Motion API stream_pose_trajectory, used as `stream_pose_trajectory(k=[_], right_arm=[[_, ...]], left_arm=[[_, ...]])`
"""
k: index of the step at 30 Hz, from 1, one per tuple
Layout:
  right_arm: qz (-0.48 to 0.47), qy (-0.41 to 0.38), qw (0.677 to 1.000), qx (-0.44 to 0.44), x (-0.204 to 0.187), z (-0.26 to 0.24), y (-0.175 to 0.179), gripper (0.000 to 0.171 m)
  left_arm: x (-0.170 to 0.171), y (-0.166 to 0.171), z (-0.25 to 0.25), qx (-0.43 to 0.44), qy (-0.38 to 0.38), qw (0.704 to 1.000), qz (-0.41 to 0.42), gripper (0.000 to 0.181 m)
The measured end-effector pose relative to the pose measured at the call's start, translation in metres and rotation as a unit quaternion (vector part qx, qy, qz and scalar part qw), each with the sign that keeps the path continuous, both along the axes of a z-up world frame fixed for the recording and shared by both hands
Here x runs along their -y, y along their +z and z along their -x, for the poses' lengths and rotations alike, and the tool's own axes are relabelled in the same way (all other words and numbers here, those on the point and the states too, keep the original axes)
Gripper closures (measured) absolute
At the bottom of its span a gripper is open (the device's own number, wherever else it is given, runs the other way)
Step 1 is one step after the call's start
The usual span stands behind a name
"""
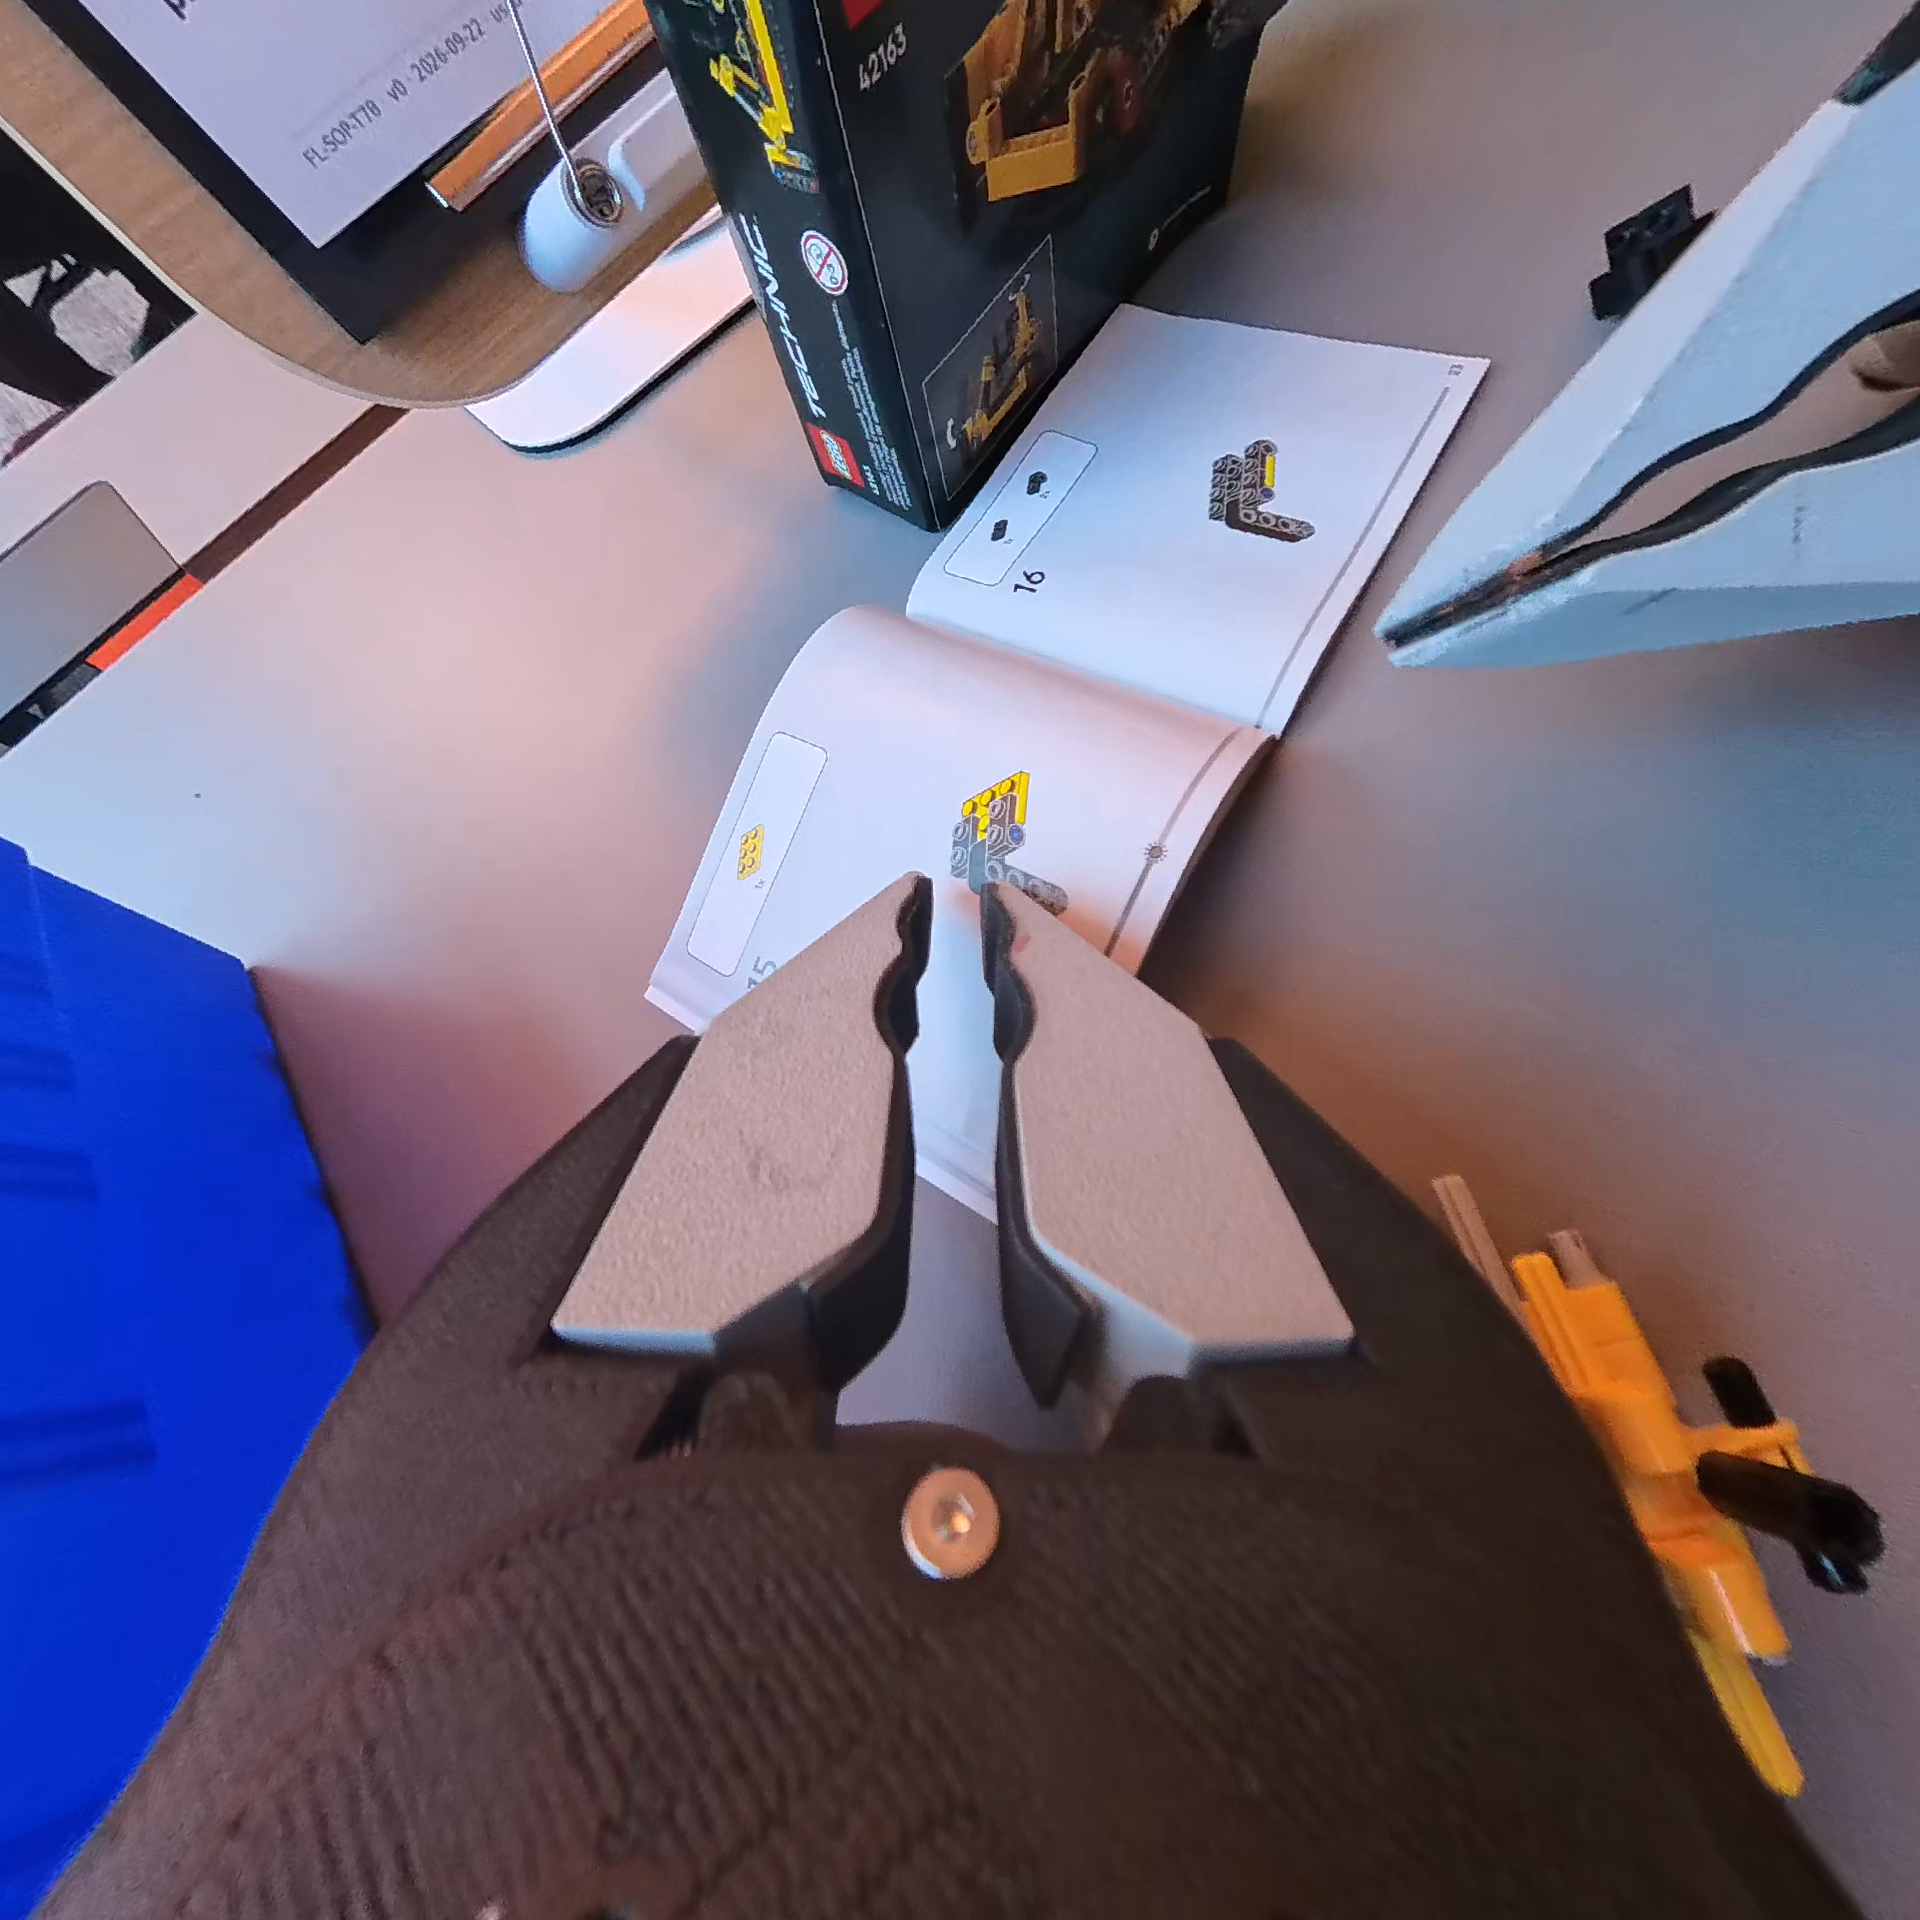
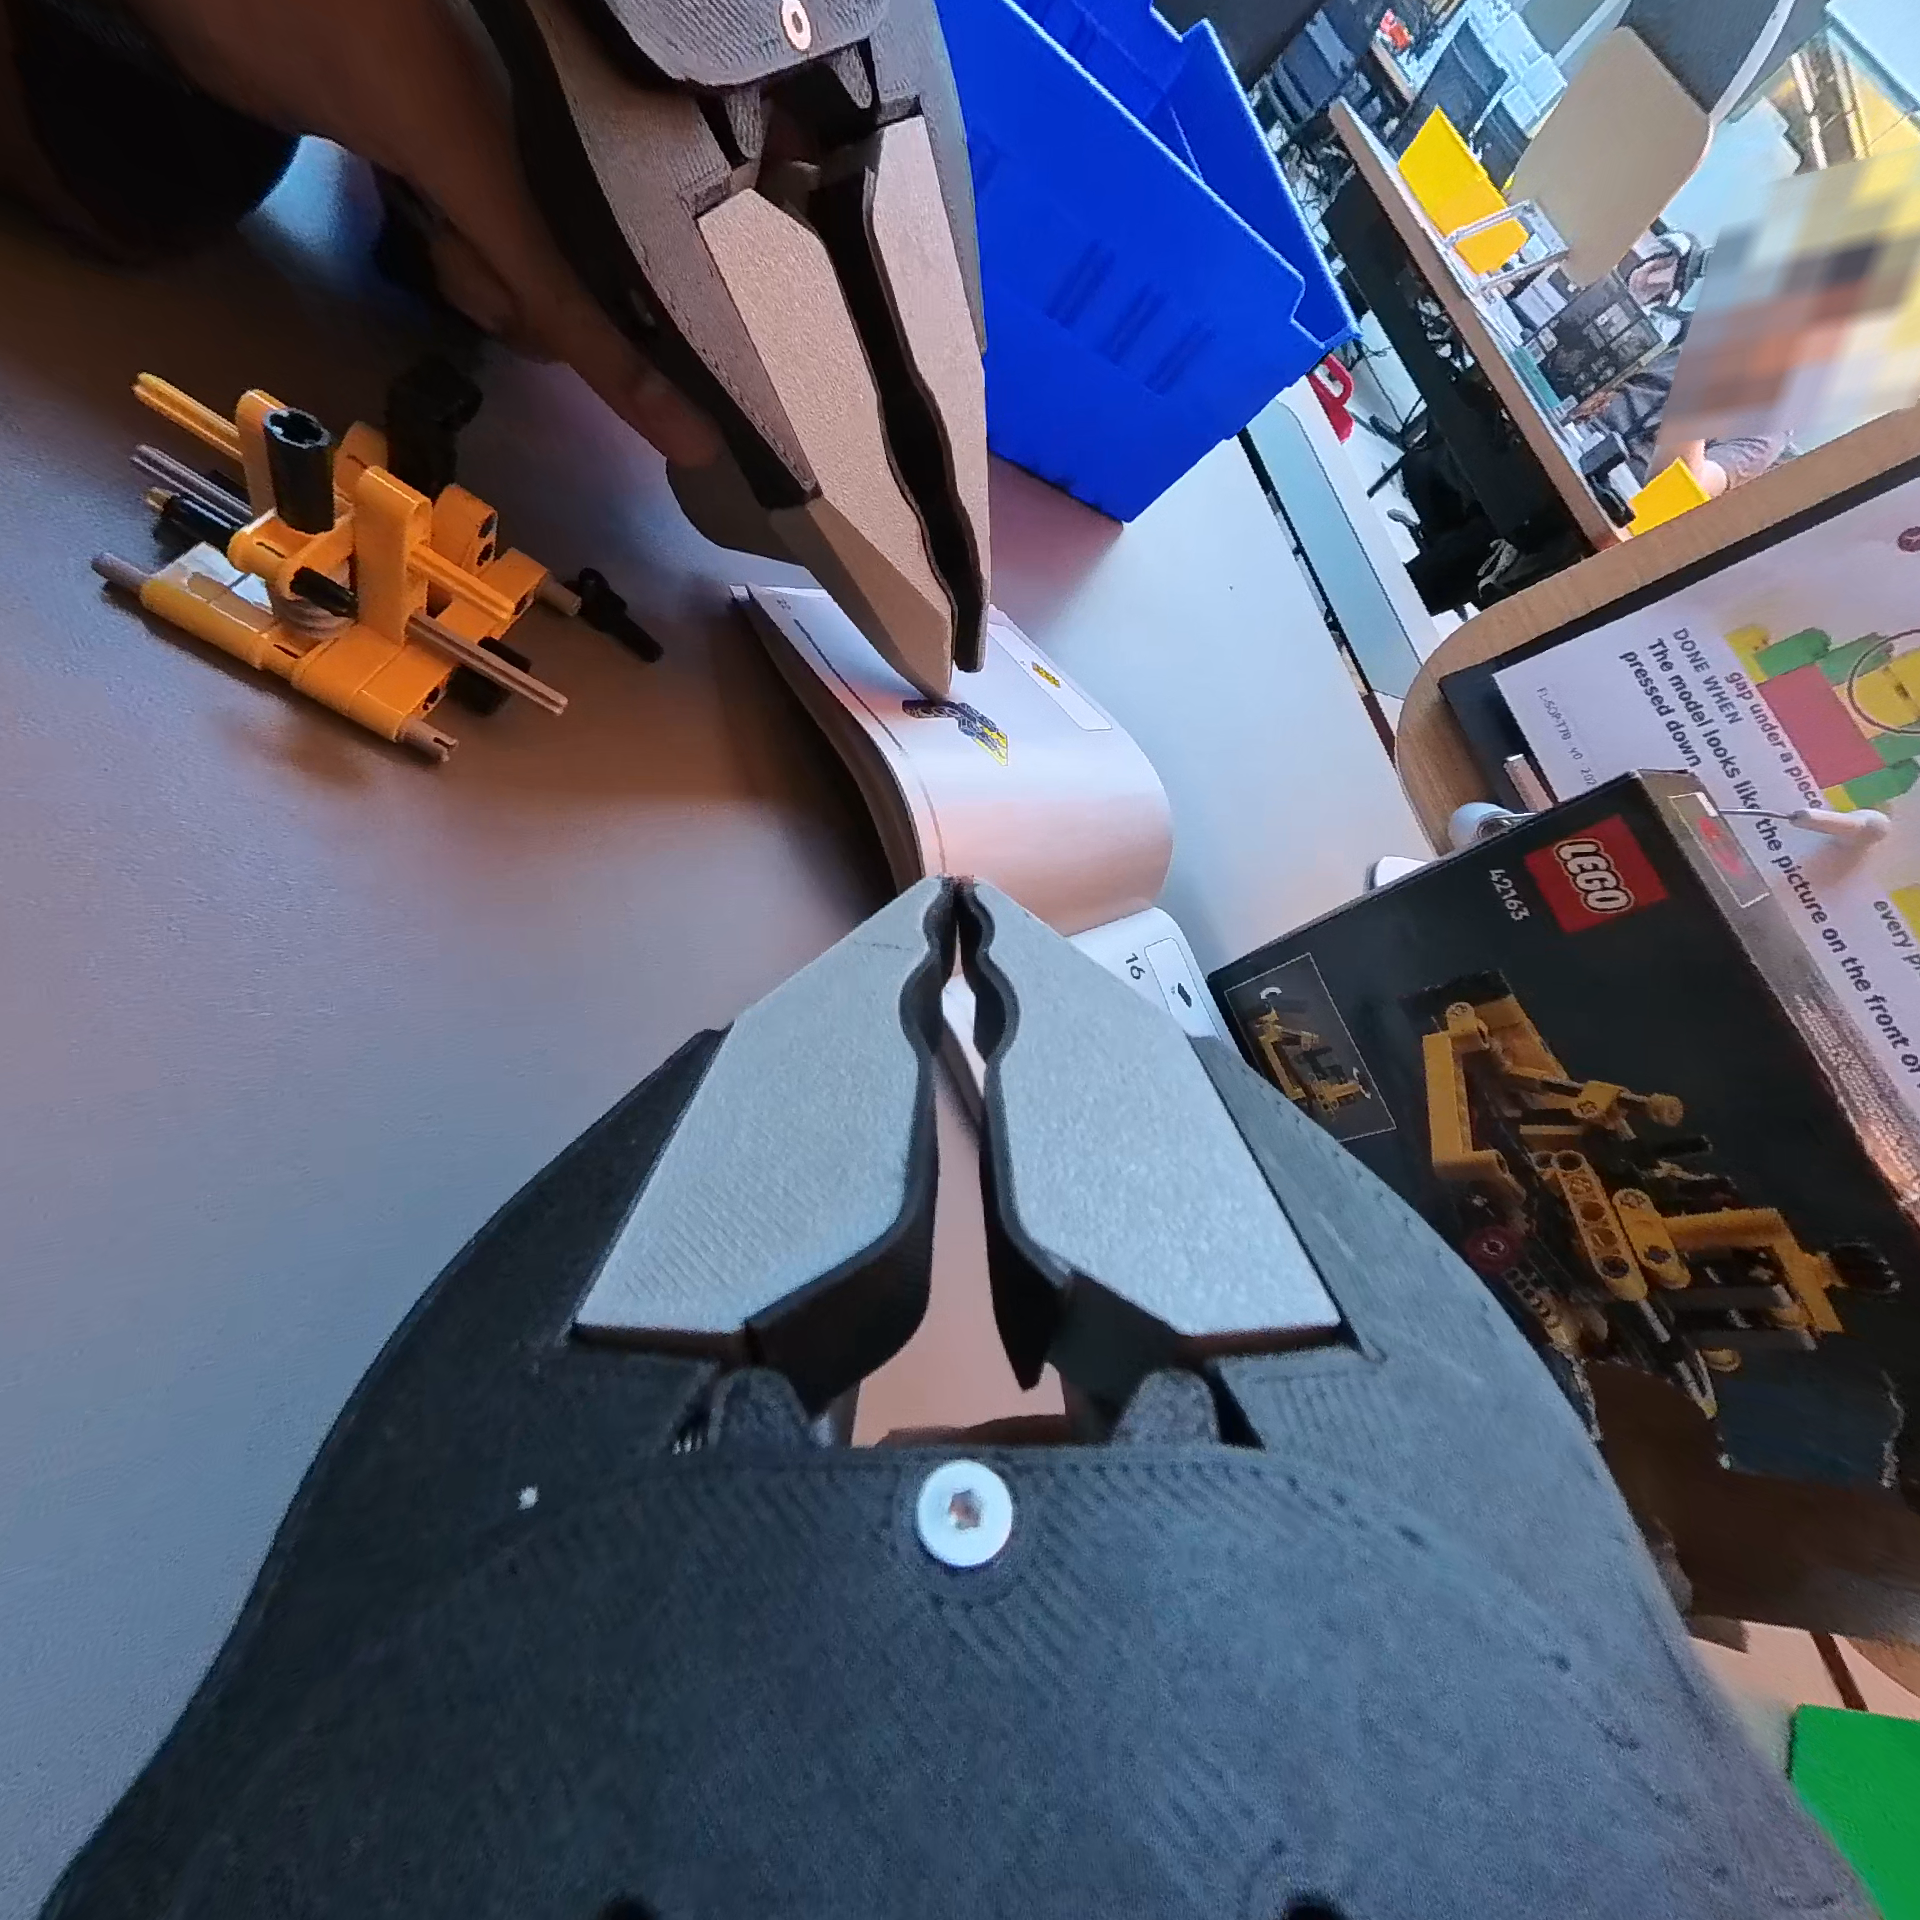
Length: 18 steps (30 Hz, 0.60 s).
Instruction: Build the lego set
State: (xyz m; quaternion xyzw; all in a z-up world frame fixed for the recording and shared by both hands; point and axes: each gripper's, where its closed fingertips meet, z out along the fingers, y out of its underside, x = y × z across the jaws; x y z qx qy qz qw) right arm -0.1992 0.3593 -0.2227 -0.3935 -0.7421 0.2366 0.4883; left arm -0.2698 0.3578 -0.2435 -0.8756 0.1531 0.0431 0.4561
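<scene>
Left gripper empty, fingers slightly apart, tips down on curled page of open instruction booklet mid-table
Right gripper pinched together, empty, at booklet's far side
Yellow lego assembly on bare table beside booklet
Lego box upright behind booklet
Blue bin at table edge

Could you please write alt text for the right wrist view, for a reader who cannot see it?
The right tongs, shut and empty, point at an open instruction booklet on a grey table, while the left tongs touch its page from above. A yellow lego assembly lies left, the lego box right.
</scene>
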Motion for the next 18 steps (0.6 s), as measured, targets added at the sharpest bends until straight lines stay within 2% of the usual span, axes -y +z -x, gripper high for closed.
stream_pose_trajectory(k=[1, 18], right_arm=[[0.002, -0.001, 1.0, -0.001, -0.0005, 0.0, 0.0005, 0.171], [0.016, -0.013, 1.0, -0.005, -0.0073, 0.0005, 0.0015, 0.171]], left_arm=[[0.0, 0.0001, 0.0001, 0.0, 0.0, 1.0, 0.0, 0.175], [-0.0016, 0.0095, 0.0007, 0.001, 0.004, 1.0, -0.023, 0.175]])
